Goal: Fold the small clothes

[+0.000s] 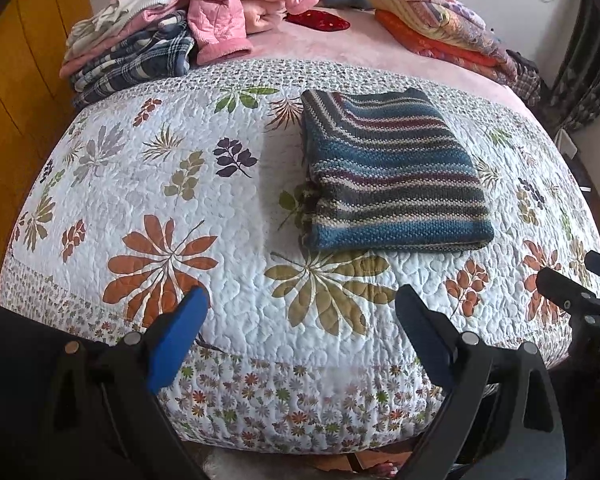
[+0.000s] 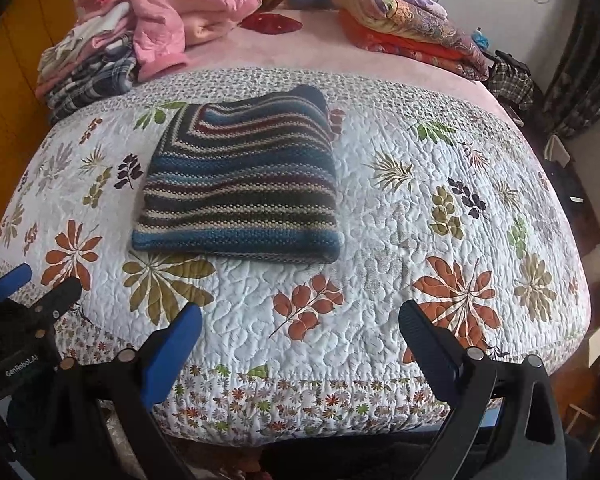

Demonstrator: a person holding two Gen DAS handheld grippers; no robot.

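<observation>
A striped knit sweater (image 1: 392, 172) (image 2: 244, 184) in blue, grey, cream and maroon lies folded into a neat rectangle on the white leaf-print quilt (image 1: 204, 200) (image 2: 400, 220). My left gripper (image 1: 302, 304) hovers open over the quilt's near edge, short of the sweater, with nothing between its blue-padded fingers. My right gripper (image 2: 300, 318) is likewise open and empty, near the front edge and to the right of the sweater. Each gripper shows at the edge of the other's view: the right one (image 1: 580, 280), the left one (image 2: 32, 284).
A pile of pink, white and plaid clothes (image 1: 152, 36) (image 2: 112, 40) sits at the back left. Folded patterned bedding (image 1: 448, 28) (image 2: 412, 24) lies at the back right on a pink sheet (image 1: 340, 48). A yellow wooden wall (image 1: 16, 100) runs along the left.
</observation>
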